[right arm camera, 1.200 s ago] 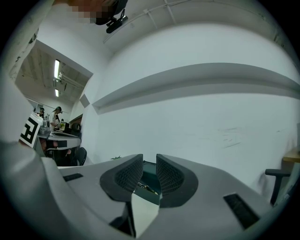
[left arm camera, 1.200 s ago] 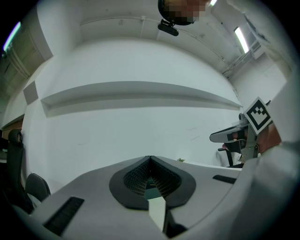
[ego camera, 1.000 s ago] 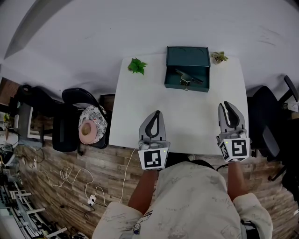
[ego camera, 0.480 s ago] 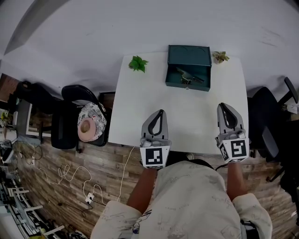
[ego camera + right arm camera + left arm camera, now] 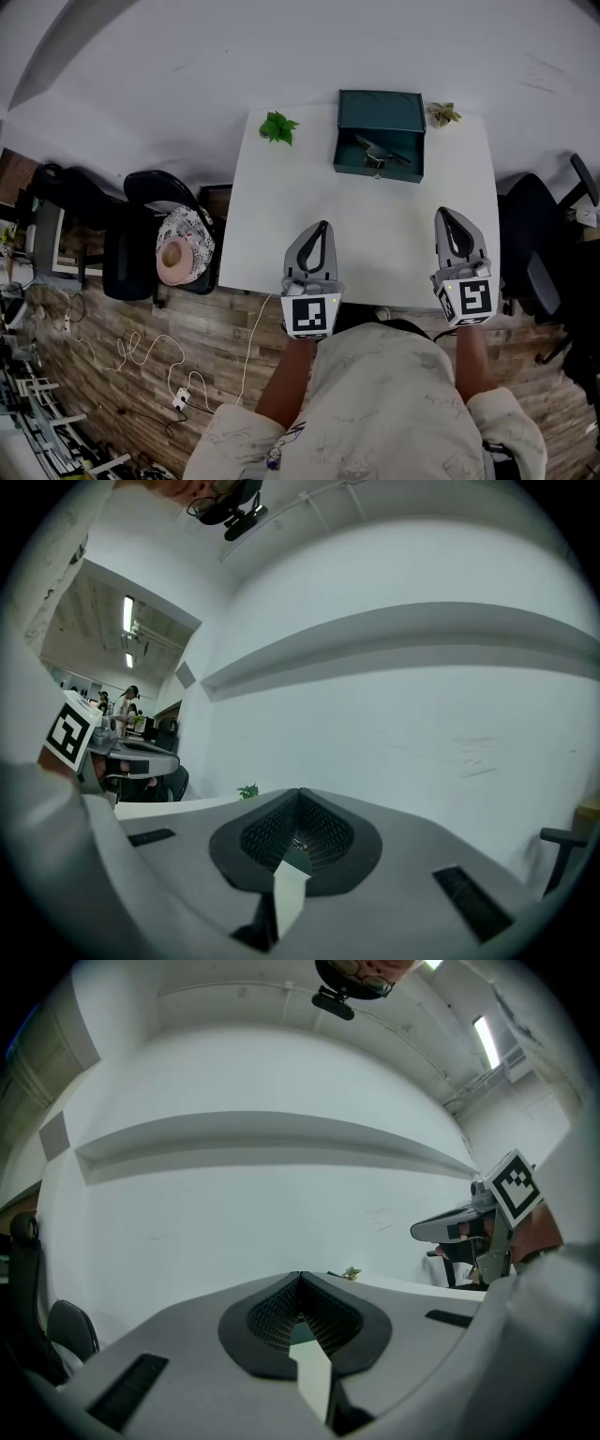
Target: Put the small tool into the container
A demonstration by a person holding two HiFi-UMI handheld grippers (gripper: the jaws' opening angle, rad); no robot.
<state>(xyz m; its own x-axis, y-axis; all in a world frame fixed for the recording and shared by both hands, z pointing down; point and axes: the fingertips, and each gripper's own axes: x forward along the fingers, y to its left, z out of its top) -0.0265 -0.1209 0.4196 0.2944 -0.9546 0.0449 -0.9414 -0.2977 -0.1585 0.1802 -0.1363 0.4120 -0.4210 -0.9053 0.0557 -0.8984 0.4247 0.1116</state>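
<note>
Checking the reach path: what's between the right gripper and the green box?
Nothing; only bare white tabletop lies between the right gripper and the green box, per the head view.

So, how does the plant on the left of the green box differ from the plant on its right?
The left plant is bright green; the right plant is paler, yellowish. The left plant looks larger, with broader leaves, than the right plant. The left plant stands well apart from the box; the right plant sits close to its far right corner. Both stand on the white table near its far edge.
</note>
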